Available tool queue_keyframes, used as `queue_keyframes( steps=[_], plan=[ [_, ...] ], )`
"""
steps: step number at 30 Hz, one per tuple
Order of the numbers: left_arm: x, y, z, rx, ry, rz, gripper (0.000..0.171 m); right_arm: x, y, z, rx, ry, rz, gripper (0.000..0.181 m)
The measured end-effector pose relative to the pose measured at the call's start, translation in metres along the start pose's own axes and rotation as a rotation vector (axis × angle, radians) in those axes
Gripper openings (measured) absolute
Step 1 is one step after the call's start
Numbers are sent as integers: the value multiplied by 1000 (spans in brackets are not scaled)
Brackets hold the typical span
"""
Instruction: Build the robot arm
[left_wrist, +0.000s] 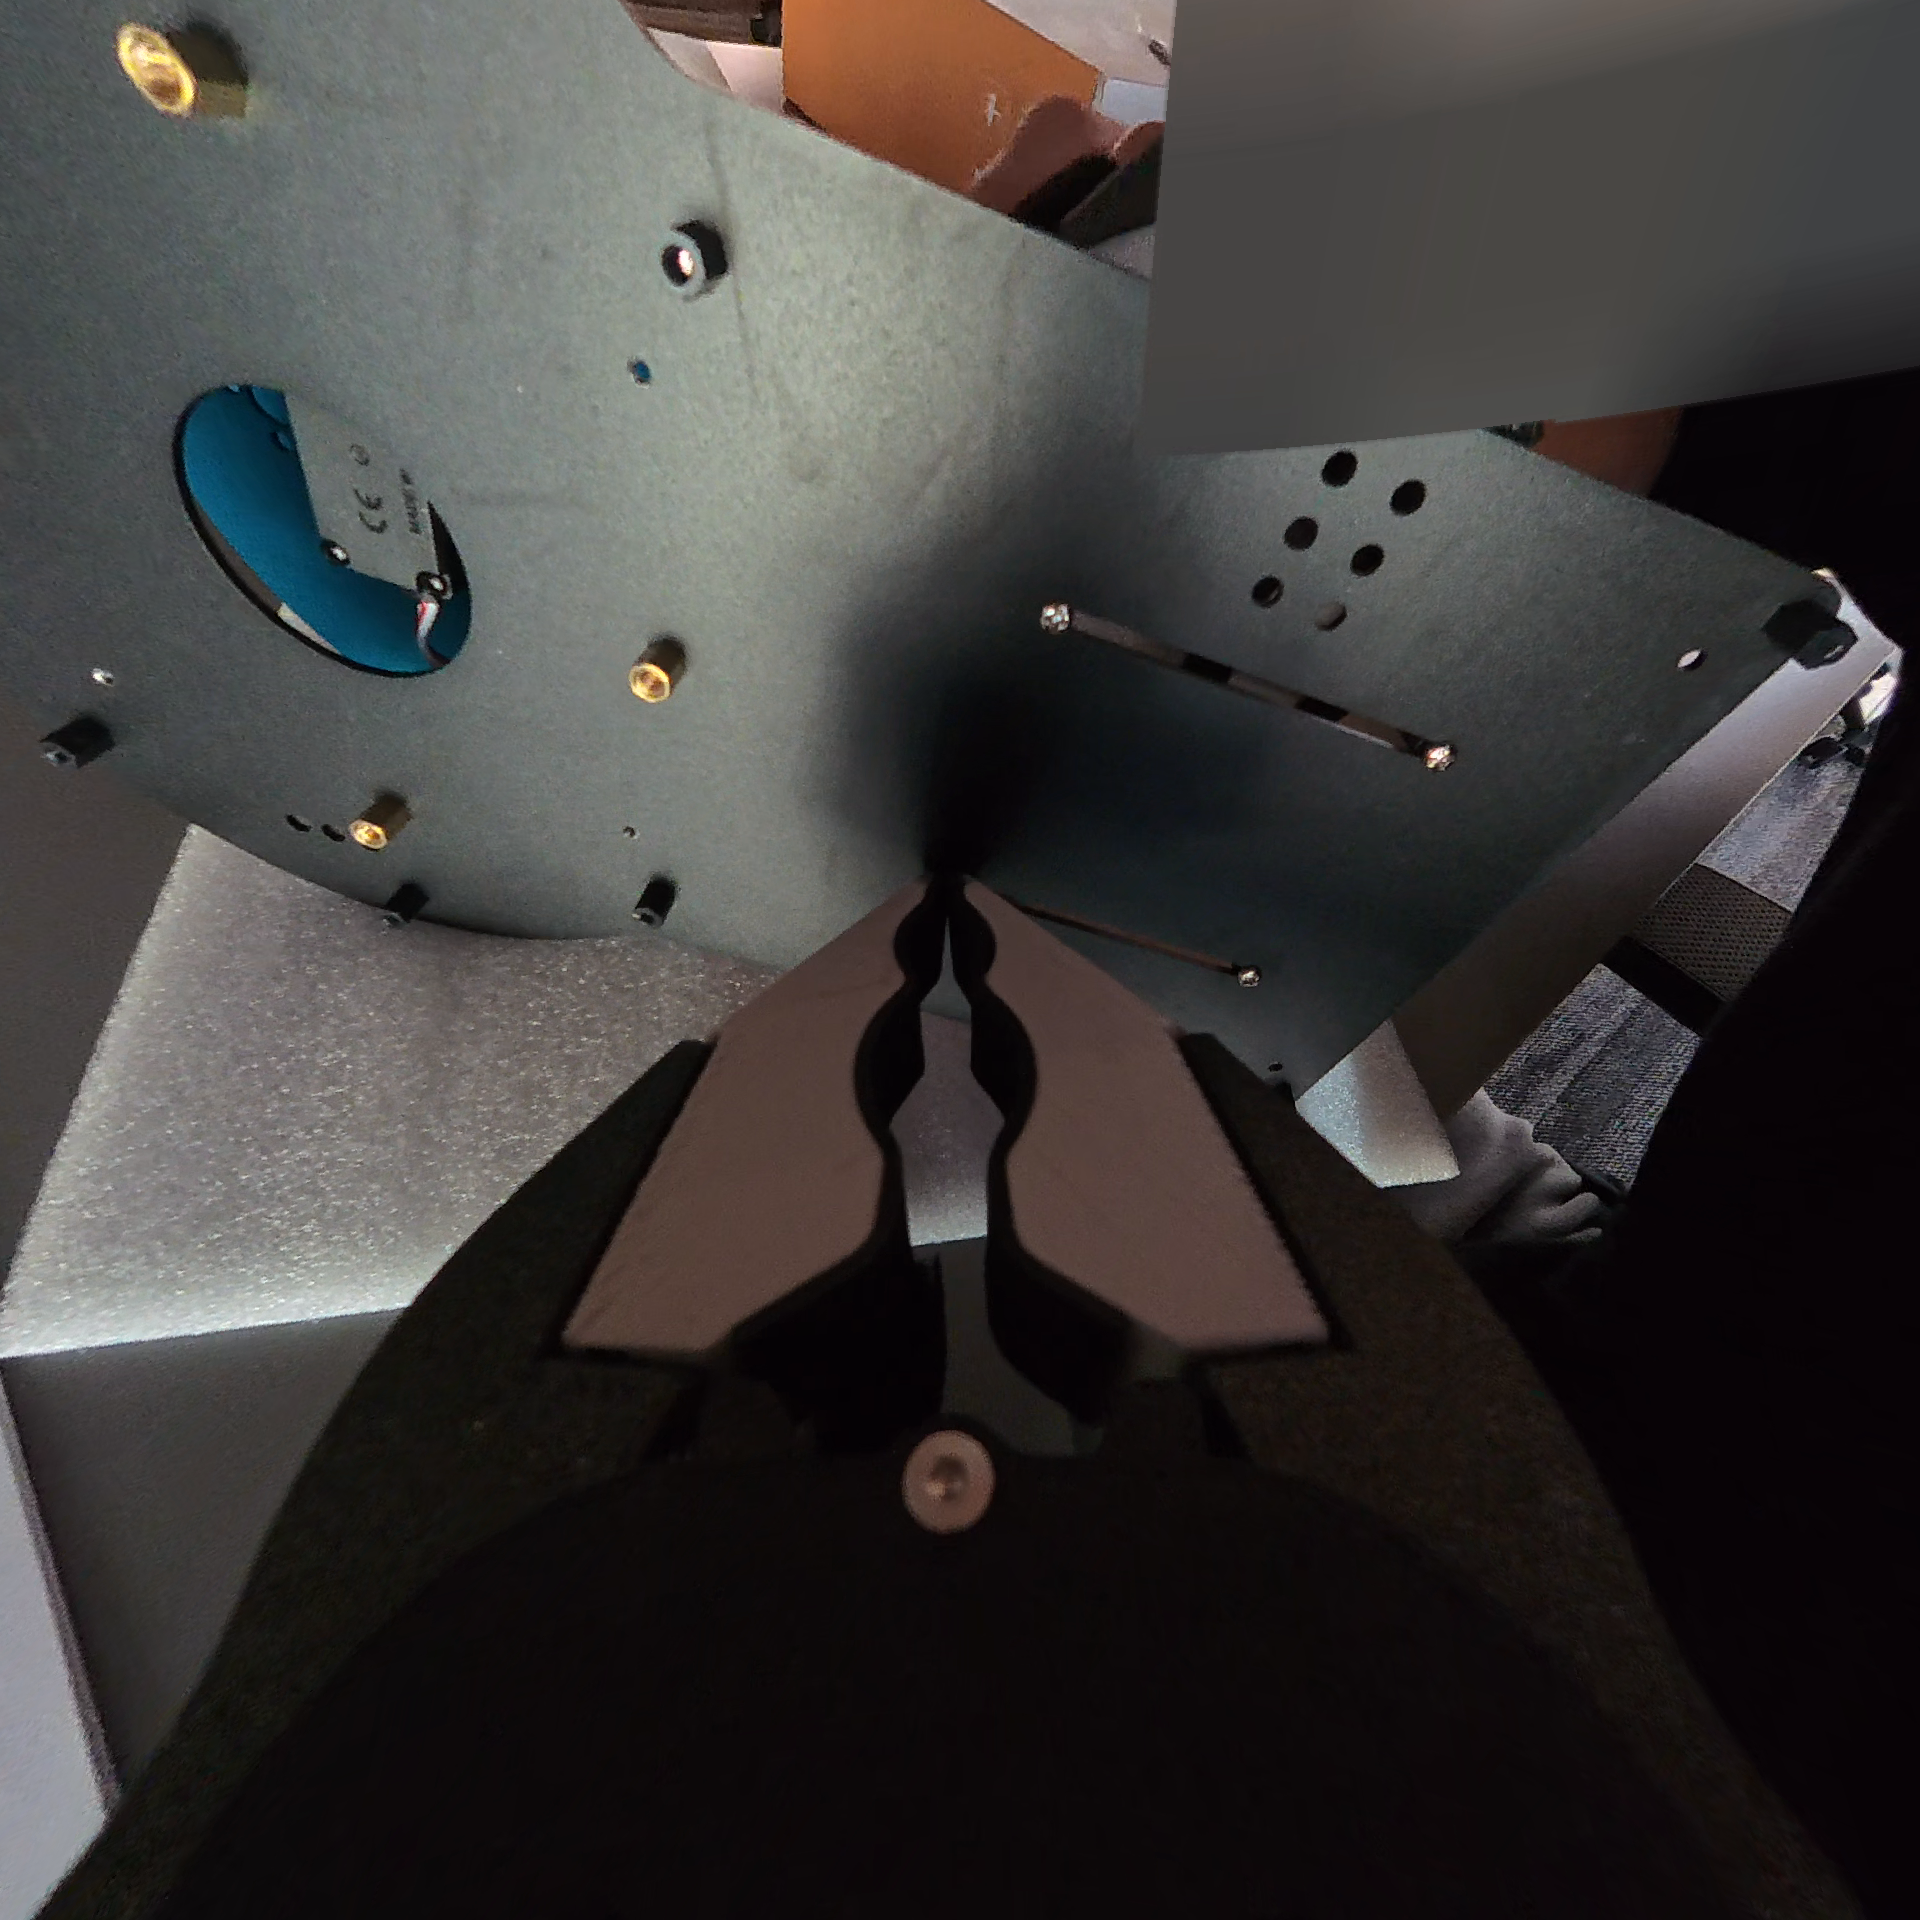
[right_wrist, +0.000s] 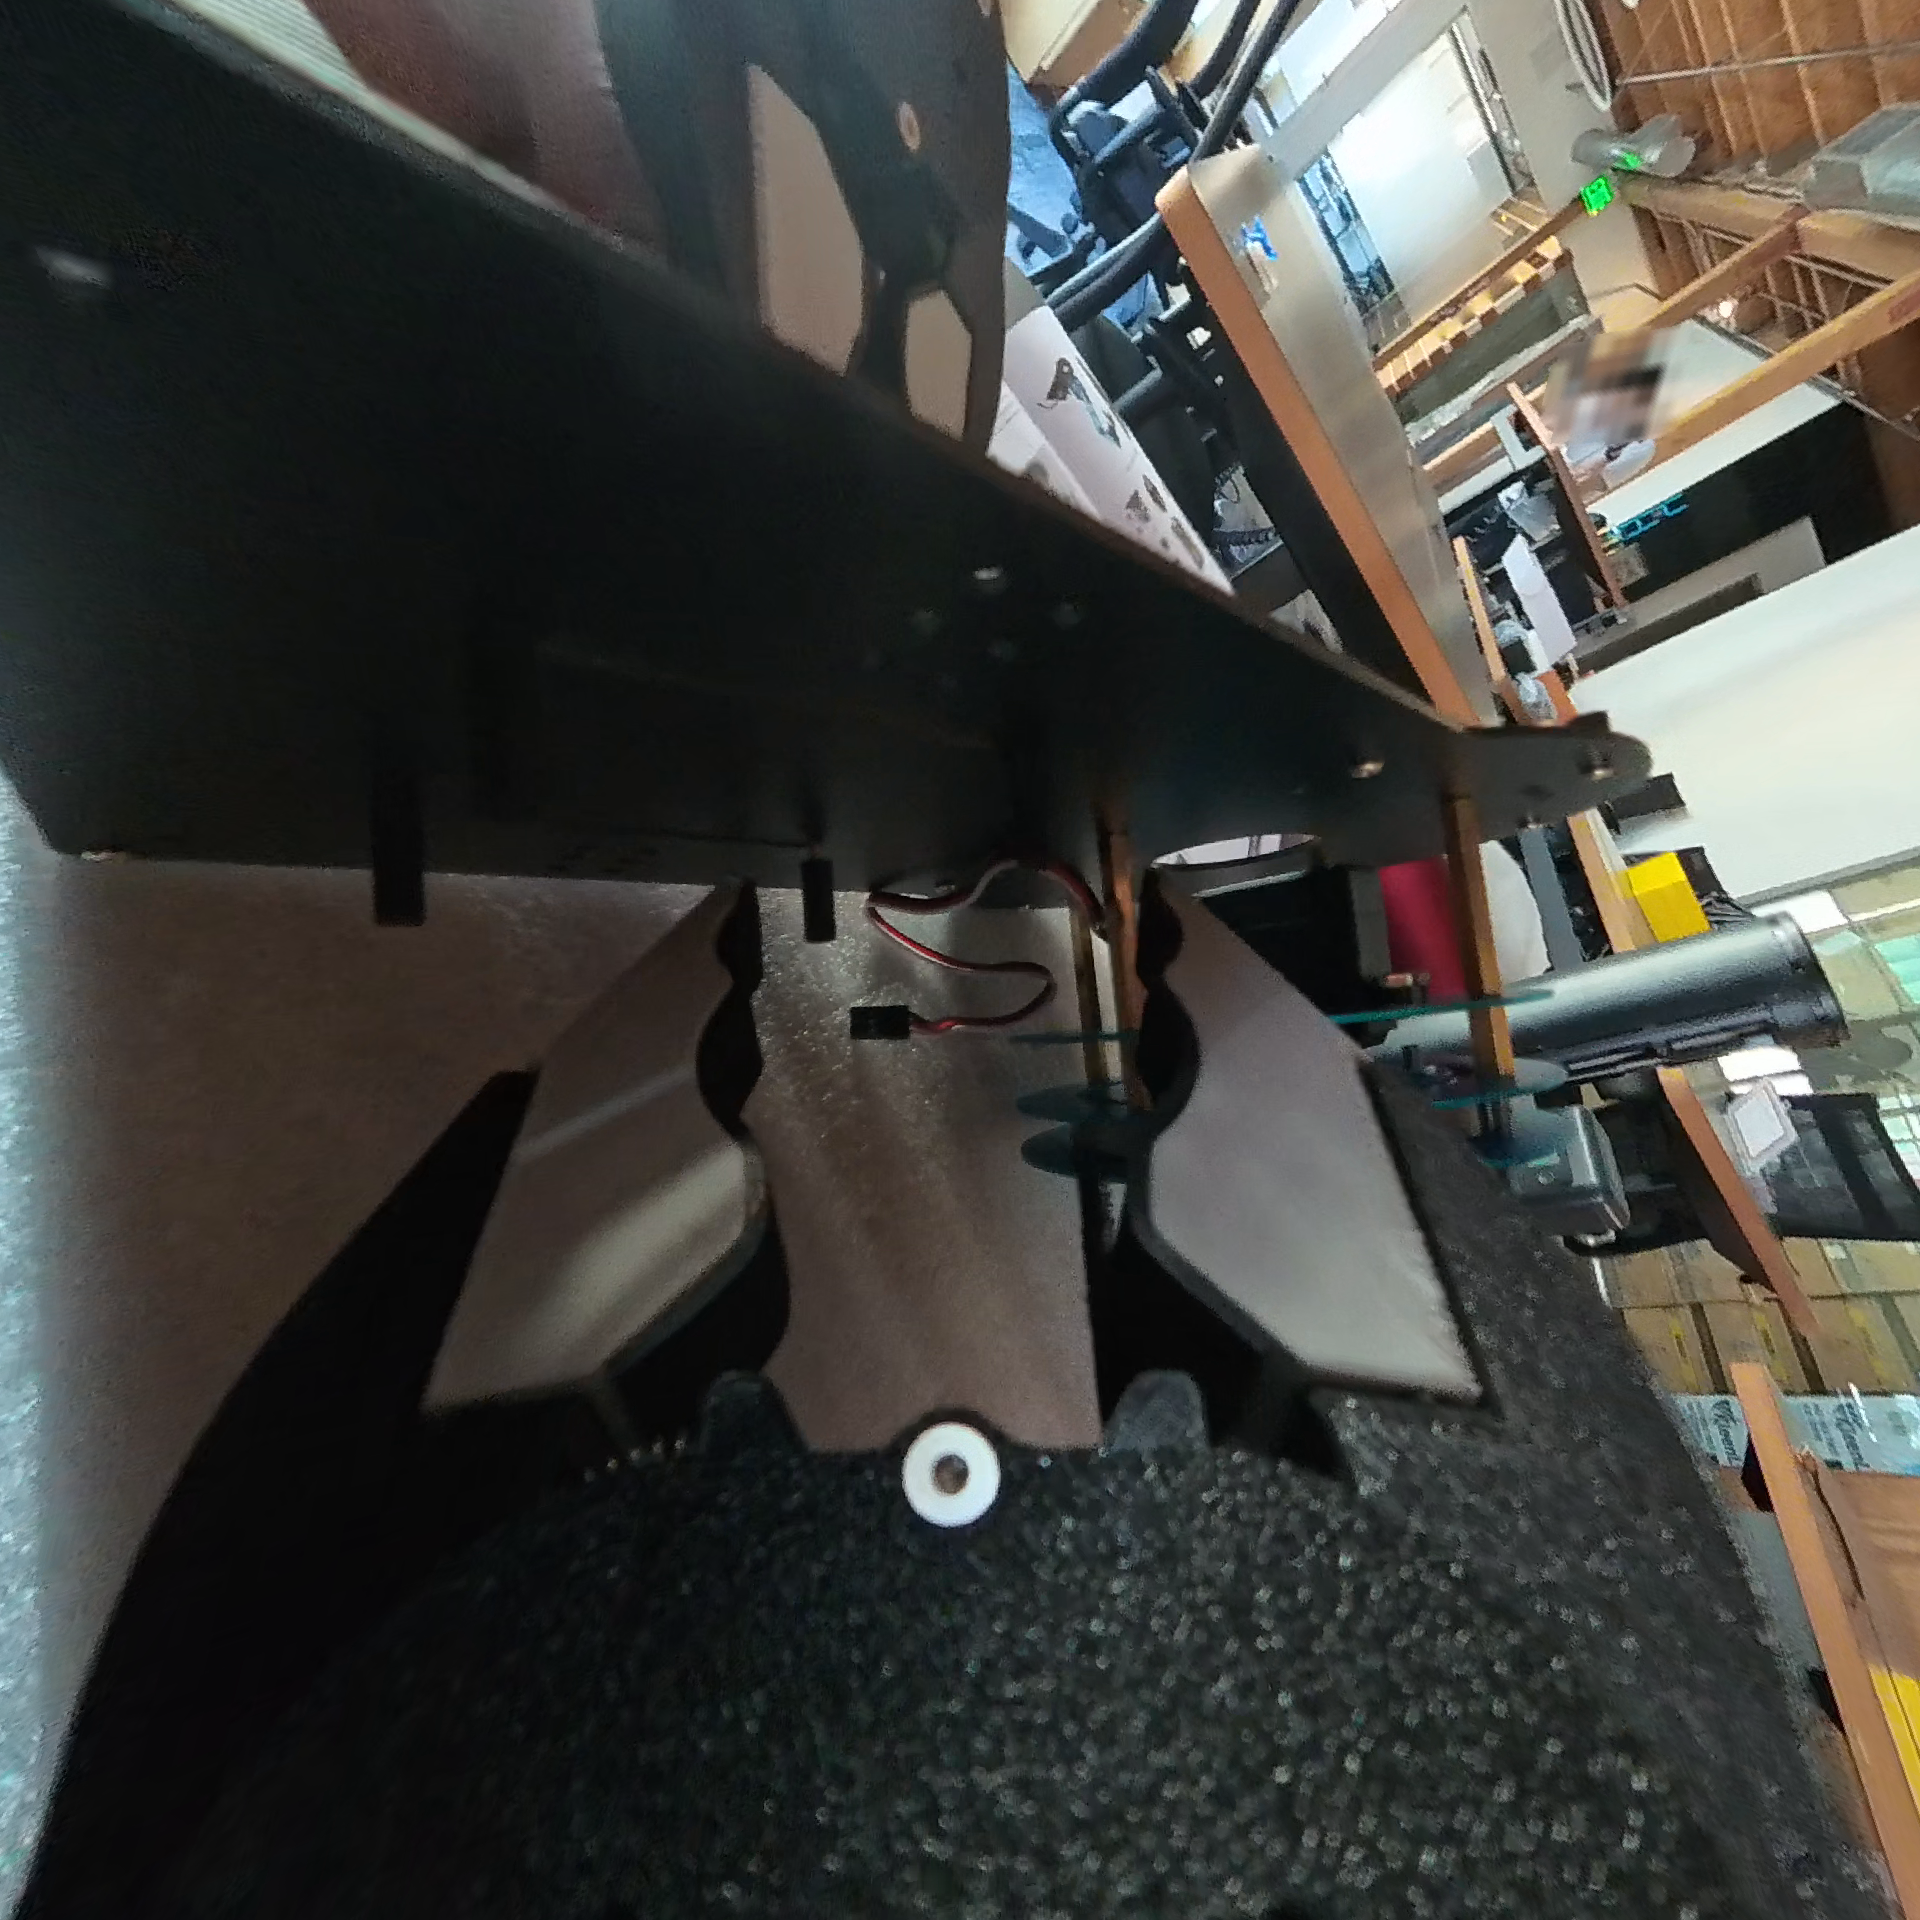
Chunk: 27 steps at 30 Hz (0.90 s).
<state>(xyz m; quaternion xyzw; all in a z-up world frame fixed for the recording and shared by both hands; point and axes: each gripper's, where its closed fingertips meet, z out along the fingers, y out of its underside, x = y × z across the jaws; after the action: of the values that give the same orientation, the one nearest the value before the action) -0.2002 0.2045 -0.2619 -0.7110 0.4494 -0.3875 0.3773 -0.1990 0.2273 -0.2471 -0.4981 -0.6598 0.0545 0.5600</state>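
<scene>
A dark grey metal plate (left_wrist: 727, 416) with brass standoffs (left_wrist: 655, 681), black spacers and a round hole (left_wrist: 312, 540) over a blue part is held tilted above a grey foam block (left_wrist: 312, 1143). My left gripper (left_wrist: 951, 894) is shut on the plate's lower edge. In the right wrist view the plate (right_wrist: 520, 571) runs edge-on across the picture, with the left gripper's fingers (right_wrist: 805, 208) clamped on its far side. My right gripper (right_wrist: 940, 925) is open and empty just under the plate. Its right fingertip is next to a brass standoff (right_wrist: 1127, 987). A red, white and black wire (right_wrist: 966, 966) with a black plug (right_wrist: 873, 1023) hangs between the fingers.
The foam block (right_wrist: 914, 1195) lies close under the plate. An orange-framed panel (right_wrist: 1330, 416) and a black cylinder (right_wrist: 1662, 997) stand to the right. Cardboard boxes (right_wrist: 1714, 1340) sit behind them. Blue-grey carpet (left_wrist: 1600, 1060) and a chair base (left_wrist: 1829, 748) show at right in the left wrist view. The grippers are tip to tip, or close to it.
</scene>
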Motion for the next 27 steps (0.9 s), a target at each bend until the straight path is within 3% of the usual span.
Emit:
queue_keyframes(
  steps=[6,11,16,19,23,25,27],
  plan=[
    [0,0,1,-1,10,-2,0,4,7,8,-44,9,27,85],
    [0,0,1,1,14,-1,0,11,9,11,-69,104,-56,54],
    [0,0,1,-7,20,5,0,9,6,7,-41,58,-44,40],
    [0,0,1,-6,22,2,0,5,7,3,-42,43,-73,46],
    [0,0,1,-5,13,8,0,-17,14,-18,-2,-148,-69,43],
    [0,0,1,-4,13,8,0,-28,27,-25,-34,-298,0,44],
    [0,0,1,-1,17,6,0,-23,40,-24,-74,-335,87,48]
  ],
)
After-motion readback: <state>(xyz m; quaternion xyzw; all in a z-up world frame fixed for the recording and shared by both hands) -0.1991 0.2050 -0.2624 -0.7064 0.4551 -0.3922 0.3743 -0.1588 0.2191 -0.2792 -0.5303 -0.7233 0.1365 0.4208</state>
